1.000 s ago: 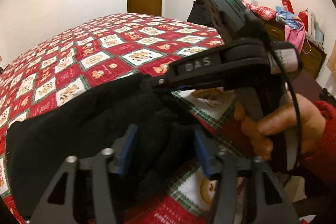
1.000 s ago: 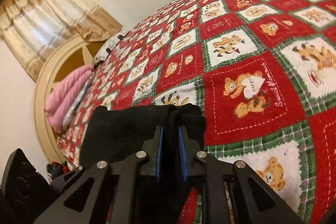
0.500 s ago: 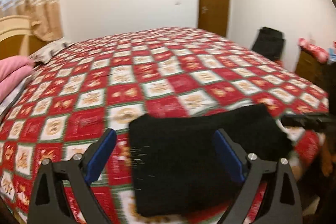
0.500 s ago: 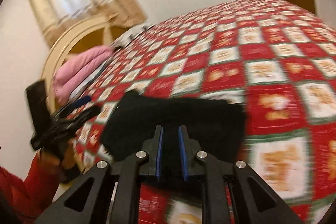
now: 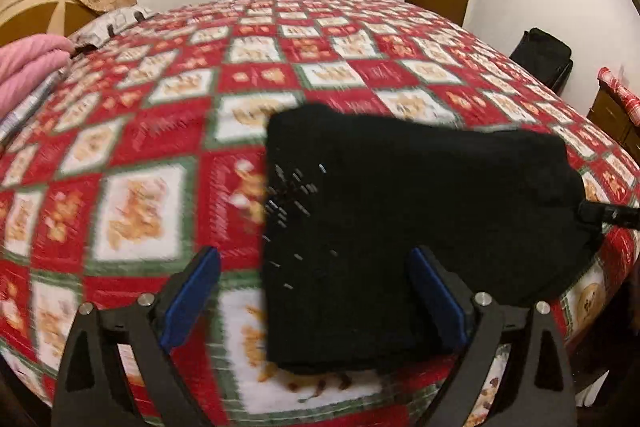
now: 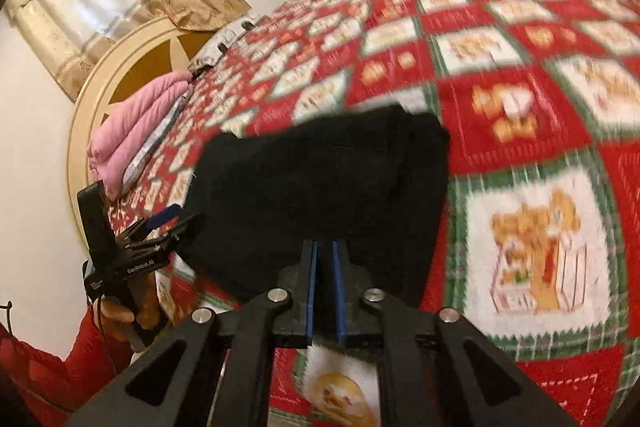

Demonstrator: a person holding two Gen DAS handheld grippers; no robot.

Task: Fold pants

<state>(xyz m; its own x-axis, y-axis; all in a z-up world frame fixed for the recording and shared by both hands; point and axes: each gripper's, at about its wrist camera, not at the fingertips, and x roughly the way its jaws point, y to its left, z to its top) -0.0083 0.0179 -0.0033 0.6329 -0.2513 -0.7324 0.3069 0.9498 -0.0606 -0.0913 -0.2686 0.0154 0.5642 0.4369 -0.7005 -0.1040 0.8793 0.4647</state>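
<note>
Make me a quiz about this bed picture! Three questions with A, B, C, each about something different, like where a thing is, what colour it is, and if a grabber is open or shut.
1. Where are the pants?
A. On the bear-pattern bedspread
B. On the floor
C. Hanging on the door

2. What colour is the folded blanket by the headboard?
A. Green
B. Pink
C. Yellow

3. How are the left gripper fingers?
A. Shut on the pants
B. Spread wide apart
C. Out of sight

Answers:
1. A, the black pants lie on the red quilt.
2. B, it shows pink in both views.
3. B, the two blue pads stand far apart; it is the right gripper that pinches the pants.
</note>
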